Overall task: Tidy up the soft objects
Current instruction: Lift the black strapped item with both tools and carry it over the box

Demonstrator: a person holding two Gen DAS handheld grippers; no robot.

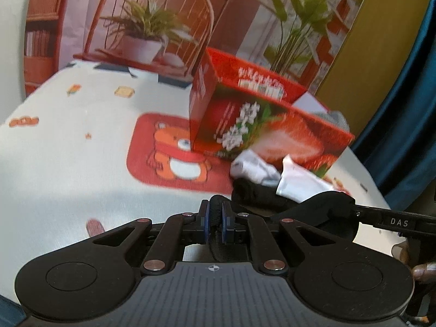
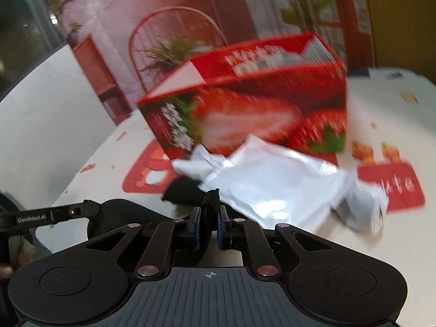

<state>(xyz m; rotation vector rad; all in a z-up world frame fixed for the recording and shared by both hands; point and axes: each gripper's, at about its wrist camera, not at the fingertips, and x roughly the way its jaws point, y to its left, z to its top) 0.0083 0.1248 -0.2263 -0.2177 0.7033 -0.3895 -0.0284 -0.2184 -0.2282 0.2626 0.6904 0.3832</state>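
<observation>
Both claws are pinched tight on the same black fabric piece [image 1: 256, 196], a dark sock-like cloth stretched between them just above the surface [image 1: 68, 169]. In the left wrist view the left claw [image 1: 215, 219] has its blue pads clamped on a ribbed black edge, and the cloth runs off to the right, where the right claw's finger grips its other end. In the right wrist view the right claw [image 2: 209, 219] nips a fold of that black fabric [image 2: 182, 188], with the left claw's finger coming in from the left. Just beyond the cloth lies a crumpled white plastic bag [image 2: 275, 185], touching a white and grey sock [image 1: 253, 167] on its left. Behind these, farther off, stands an open red strawberry-printed box [image 1: 261, 125], with something grey inside at its right end. The surface wears a white cloth with a red bear patch [image 1: 174, 158].
</observation>
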